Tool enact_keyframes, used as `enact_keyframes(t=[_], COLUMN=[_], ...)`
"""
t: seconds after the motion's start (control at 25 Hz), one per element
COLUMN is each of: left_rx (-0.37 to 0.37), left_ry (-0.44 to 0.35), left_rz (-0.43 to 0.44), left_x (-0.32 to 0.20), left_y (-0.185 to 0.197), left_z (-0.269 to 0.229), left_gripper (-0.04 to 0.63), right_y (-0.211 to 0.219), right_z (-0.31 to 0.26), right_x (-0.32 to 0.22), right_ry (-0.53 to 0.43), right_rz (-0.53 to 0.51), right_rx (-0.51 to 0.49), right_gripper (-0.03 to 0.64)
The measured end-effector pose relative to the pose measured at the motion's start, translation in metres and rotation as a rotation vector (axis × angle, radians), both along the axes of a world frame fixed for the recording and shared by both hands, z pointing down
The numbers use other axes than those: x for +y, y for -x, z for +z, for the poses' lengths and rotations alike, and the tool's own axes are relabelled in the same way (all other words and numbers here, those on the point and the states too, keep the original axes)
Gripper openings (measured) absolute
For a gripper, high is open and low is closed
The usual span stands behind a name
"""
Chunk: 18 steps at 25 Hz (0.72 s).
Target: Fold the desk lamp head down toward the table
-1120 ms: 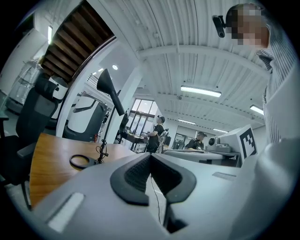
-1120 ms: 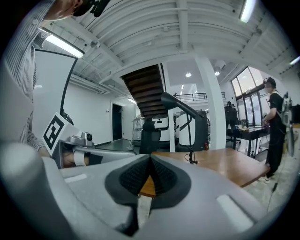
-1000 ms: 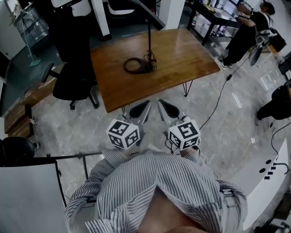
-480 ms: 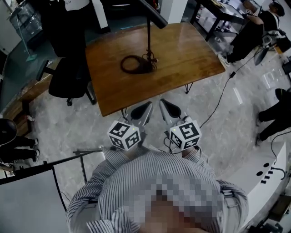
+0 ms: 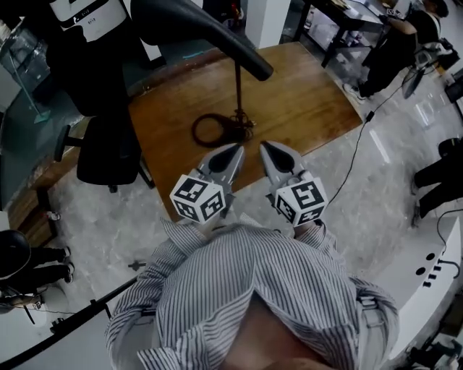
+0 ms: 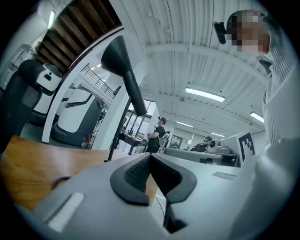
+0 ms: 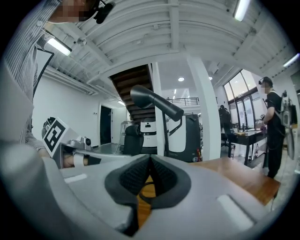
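Observation:
A black desk lamp stands on the wooden table (image 5: 311, 101). Its long head (image 5: 210, 32) is raised high on a thin upright pole (image 5: 238, 90), with a coiled cable (image 5: 214, 130) at the foot. The left gripper (image 5: 235, 149) and the right gripper (image 5: 265, 147) are side by side at the table's near edge, both shut and empty, short of the lamp. In the left gripper view the lamp head (image 6: 123, 70) slants up ahead of the shut jaws (image 6: 150, 157). In the right gripper view the lamp head (image 7: 157, 105) sits above the pole (image 7: 161, 136), beyond the shut jaws (image 7: 150, 159).
A black office chair (image 5: 107, 141) stands at the table's left side. A power cable (image 5: 356, 155) runs over the marble floor to the right. People stand by a dark table (image 5: 340, 14) at the back right. A white machine (image 7: 182, 133) stands behind the lamp.
The person has walked up to the table. Both grippers went forward together from over the floor to the table's near edge, still shut. The lamp now appears closer and larger.

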<state>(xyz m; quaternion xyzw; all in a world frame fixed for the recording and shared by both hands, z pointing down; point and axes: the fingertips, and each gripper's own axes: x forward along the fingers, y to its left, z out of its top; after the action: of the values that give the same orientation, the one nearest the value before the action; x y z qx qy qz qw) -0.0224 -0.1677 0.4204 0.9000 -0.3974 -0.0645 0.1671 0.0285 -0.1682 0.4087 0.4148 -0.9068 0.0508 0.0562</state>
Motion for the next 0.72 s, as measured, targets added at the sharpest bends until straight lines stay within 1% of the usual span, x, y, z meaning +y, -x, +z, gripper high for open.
enact_keyframes(t=[0.2, 0.44, 0.72], left_rx=[-0.027, -0.053, -0.082], left_ry=[-0.022, -0.029, -0.058], left_rz=[0.021, 0.017, -0.002], left_x=[-0.056, -0.100, -0.128], left_y=[0.014, 0.015, 0.012], left_z=[-0.003, 0.001, -0.003], left_gripper=[0.005, 0.005, 0.005], right_y=[0.011, 0.001, 0.004], right_z=[-0.003, -0.004, -0.007], right_x=[-0.050, -0.082, -0.100], right_ry=[-0.024, -0.036, -0.051], right_rz=[0.039, 0.075, 0.034], right_rx=[0.010, 0.008, 0.006], right_gripper=[0.002, 0.002, 0.002])
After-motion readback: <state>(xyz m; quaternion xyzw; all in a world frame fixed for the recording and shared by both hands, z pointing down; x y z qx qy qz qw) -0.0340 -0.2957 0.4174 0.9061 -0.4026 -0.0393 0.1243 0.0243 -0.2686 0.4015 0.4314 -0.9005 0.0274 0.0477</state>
